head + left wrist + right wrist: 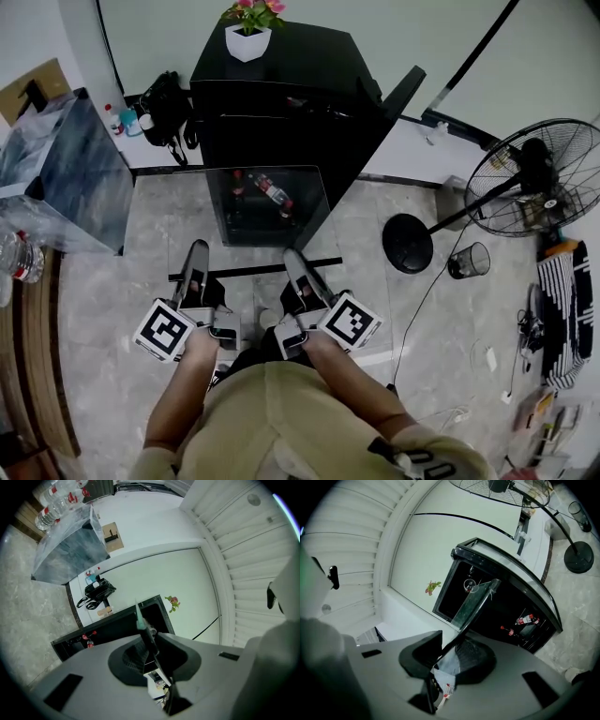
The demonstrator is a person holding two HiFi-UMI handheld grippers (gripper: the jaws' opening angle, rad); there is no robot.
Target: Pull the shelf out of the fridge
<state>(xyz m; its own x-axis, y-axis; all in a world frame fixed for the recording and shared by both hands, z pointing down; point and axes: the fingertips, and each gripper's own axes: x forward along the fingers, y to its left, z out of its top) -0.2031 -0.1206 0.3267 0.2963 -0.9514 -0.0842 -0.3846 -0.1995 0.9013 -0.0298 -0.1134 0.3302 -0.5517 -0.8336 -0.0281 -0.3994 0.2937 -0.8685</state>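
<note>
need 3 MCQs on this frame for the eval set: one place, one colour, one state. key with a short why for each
1. Where is the potted plant relative to the fridge?
A) inside it
B) on top of it
C) under it

2. What colour is the plant's pot?
A) white
B) red
C) black

3. The fridge door is:
A) shut
B) open
C) removed

Key:
1 B, the plant stands on the fridge's black top.
2 A, the pot is plainly white against the black top.
3 B, the door is swung aside and bottles show inside.
</note>
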